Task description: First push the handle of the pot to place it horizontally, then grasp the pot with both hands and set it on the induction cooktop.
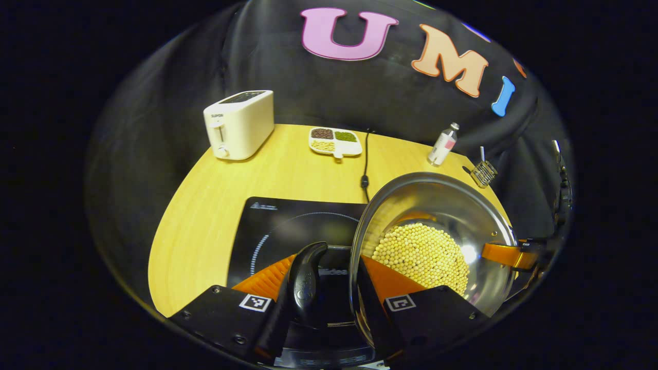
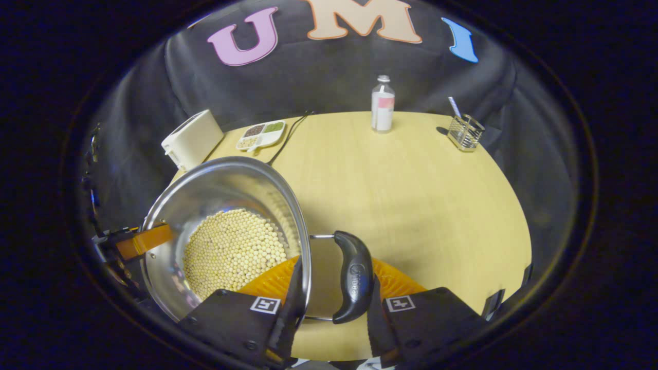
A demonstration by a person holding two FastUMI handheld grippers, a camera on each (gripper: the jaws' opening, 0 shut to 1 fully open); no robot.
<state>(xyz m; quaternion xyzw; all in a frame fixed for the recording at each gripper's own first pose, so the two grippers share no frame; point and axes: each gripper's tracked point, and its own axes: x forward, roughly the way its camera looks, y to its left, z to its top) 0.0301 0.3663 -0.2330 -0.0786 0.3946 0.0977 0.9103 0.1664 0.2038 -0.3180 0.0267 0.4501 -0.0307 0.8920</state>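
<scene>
Above the cooktop (image 1: 288, 226), both grippers' jaws clamp the pot's (image 1: 437, 205) side handles.

Silver pot (image 1: 452, 205), black handles, yellow table (image 2: 411, 180).

Bright overhead light, glare inside the steel pot (image 1: 462, 216), soft shadows, strong fisheye bending at edges.

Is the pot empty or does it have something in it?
Not empty: the pot holds a layer of small pale yellow beans covering its bottom, well below the rim.
</scene>
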